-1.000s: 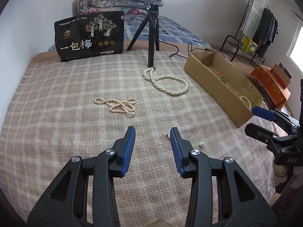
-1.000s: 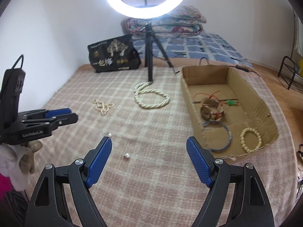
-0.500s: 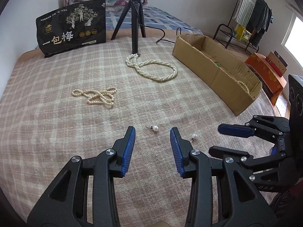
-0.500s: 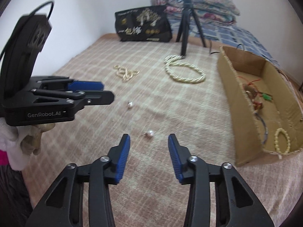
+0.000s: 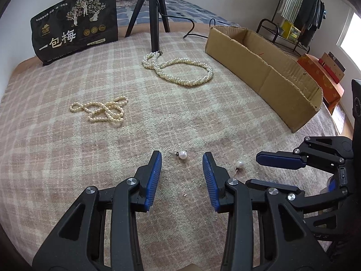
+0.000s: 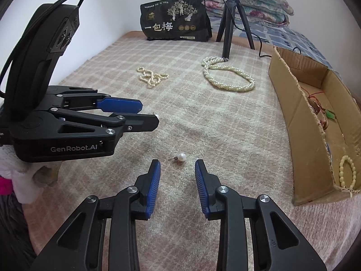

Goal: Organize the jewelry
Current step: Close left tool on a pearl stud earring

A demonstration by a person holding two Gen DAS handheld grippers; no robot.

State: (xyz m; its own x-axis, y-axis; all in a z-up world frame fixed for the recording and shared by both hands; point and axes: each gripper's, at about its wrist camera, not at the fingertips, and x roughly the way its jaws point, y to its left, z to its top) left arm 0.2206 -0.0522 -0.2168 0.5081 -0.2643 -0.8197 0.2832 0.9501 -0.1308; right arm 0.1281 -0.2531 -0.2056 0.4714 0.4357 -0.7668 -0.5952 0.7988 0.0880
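Plaid blanket point(image 5: 67, 169) covers the surface on which the jewelry lies. At far left in the left wrist view a black bag point(image 5: 76, 22) stands at the back. In front of it, a thin pearl strand point(image 5: 101, 111) lies tangled on the cloth. Further right, a thick twisted pearl necklace point(image 5: 180, 72) rests at the foot of a black tripod point(image 5: 154, 15). Low over the blanket, the left gripper point(image 5: 182, 171) has its jaws parted with nothing between the pads; a pearl stud earring point(image 5: 182, 155) lies just ahead of its tips. A second pearl earring point(image 6: 180, 157) lies just ahead of the right gripper point(image 6: 177, 172), whose jaws are closing, no thing between them. At right sits a cardboard box point(image 6: 300, 135), holding a beaded bracelet point(image 6: 347, 172).
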